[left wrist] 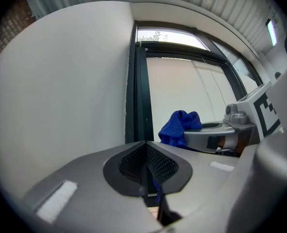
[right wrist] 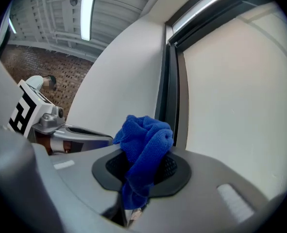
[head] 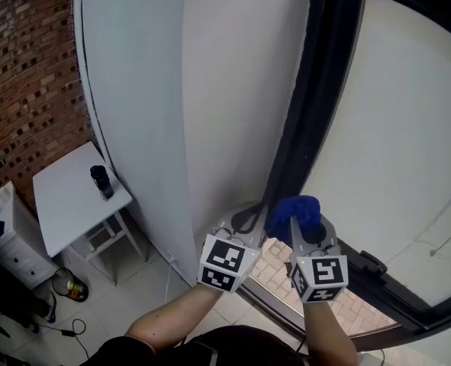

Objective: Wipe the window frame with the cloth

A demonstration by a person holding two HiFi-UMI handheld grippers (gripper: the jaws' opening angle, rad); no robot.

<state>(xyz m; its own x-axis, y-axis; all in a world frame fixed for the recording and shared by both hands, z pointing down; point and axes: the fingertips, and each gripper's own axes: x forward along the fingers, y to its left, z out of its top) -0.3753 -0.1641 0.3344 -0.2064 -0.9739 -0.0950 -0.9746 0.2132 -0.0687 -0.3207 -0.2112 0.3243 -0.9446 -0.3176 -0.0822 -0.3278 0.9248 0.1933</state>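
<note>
pinching blue cloth in right gripper just beside window frame, ready to wipe; keeping left gripper closed, empty.

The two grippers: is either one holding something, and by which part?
The right gripper pinches a blue terry cloth by its bunched middle; the left gripper is shut and empty.

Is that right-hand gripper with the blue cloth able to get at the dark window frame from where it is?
Probably yes. The right gripper holds the cloth close beside the window frame, and nothing shows between them.
</note>
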